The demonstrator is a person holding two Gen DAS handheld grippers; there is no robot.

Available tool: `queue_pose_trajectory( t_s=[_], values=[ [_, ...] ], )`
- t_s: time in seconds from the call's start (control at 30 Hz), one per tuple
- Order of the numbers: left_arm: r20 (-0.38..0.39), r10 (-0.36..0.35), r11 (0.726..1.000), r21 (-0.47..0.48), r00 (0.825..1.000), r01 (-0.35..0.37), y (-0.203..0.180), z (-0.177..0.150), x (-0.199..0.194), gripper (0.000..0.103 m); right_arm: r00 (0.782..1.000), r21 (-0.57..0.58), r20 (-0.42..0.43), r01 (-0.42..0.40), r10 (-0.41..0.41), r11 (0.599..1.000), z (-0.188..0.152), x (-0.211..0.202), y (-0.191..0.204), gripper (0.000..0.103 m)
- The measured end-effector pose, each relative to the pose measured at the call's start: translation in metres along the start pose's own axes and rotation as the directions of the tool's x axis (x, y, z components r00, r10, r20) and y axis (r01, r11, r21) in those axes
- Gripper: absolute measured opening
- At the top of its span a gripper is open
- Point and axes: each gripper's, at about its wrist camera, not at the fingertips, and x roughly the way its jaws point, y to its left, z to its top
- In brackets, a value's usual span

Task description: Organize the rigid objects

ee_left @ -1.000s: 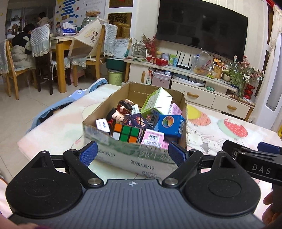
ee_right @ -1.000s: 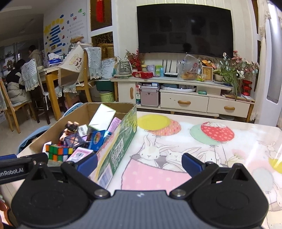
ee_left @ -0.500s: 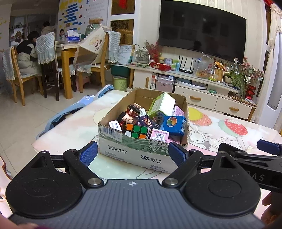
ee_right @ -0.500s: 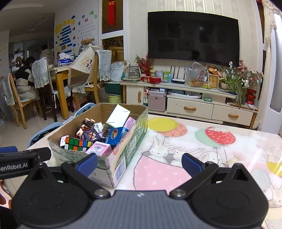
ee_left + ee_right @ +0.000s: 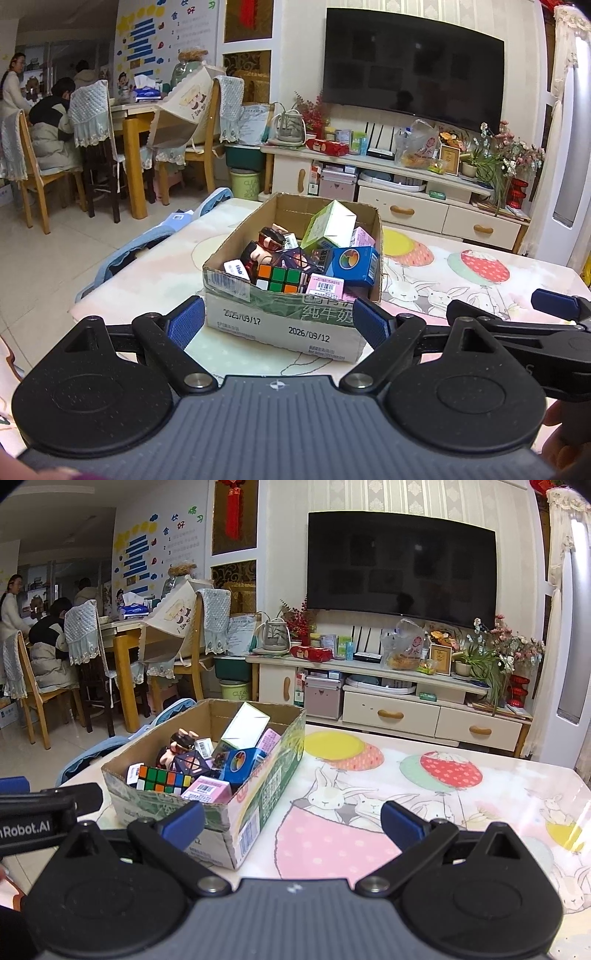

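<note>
A cardboard box (image 5: 280, 325) stands on the table, filled with several rigid objects: a Rubik's cube (image 5: 282, 277), a blue box (image 5: 354, 264), a green-and-white carton (image 5: 330, 225), a pink barcoded box (image 5: 327, 286) and a figurine (image 5: 264, 245). My left gripper (image 5: 277, 323) is open and empty, just short of the box's near wall. The box also shows in the right wrist view (image 5: 258, 805) at left. My right gripper (image 5: 291, 821) is open and empty, beside the box's right corner. The right gripper shows in the left wrist view (image 5: 517, 321) at right.
The table (image 5: 443, 812) has a cloth printed with rabbits and balloons. A blue chair (image 5: 147, 243) stands at its left edge. A TV cabinet (image 5: 391, 701) and TV lie beyond. A dining table with chairs and people (image 5: 55, 140) is at far left.
Both grippers have drawn back from the box and risen; the box looks smaller and farther away. Both stay open and empty.
</note>
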Motion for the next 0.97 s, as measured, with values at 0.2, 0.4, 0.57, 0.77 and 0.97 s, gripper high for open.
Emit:
queue_pose_trajectory(
  t_s=[0.2,0.4,0.57,0.77,0.97],
  values=[
    [0.007,0.0,1.0,0.009,1.0,0.0,-0.003,-0.003,0.0,0.103,1.0,0.004,0.001,0.007,-0.007,1.0,-0.001,0.001,-0.001,0.101],
    [0.005,-0.002,1.0,0.01,1.0,0.002,-0.005,-0.005,-0.001,0.103,1.0,0.009,-0.004,0.009,-0.009,1.0,-0.004,0.003,-0.005,0.101],
    [0.004,-0.003,1.0,0.012,1.0,0.003,-0.008,-0.006,0.0,0.103,1.0,0.011,-0.01,0.012,-0.012,1.0,-0.008,0.006,-0.009,0.101],
    [0.0,-0.017,1.0,0.006,1.0,0.017,-0.013,-0.008,0.004,0.103,1.0,0.024,-0.013,0.015,-0.015,1.0,-0.014,0.01,-0.018,0.101],
    [0.008,0.017,0.997,0.075,1.0,-0.017,-0.042,-0.008,0.008,0.103,0.999,0.061,0.003,0.043,-0.043,0.997,-0.02,0.018,-0.042,0.101]
  ],
)
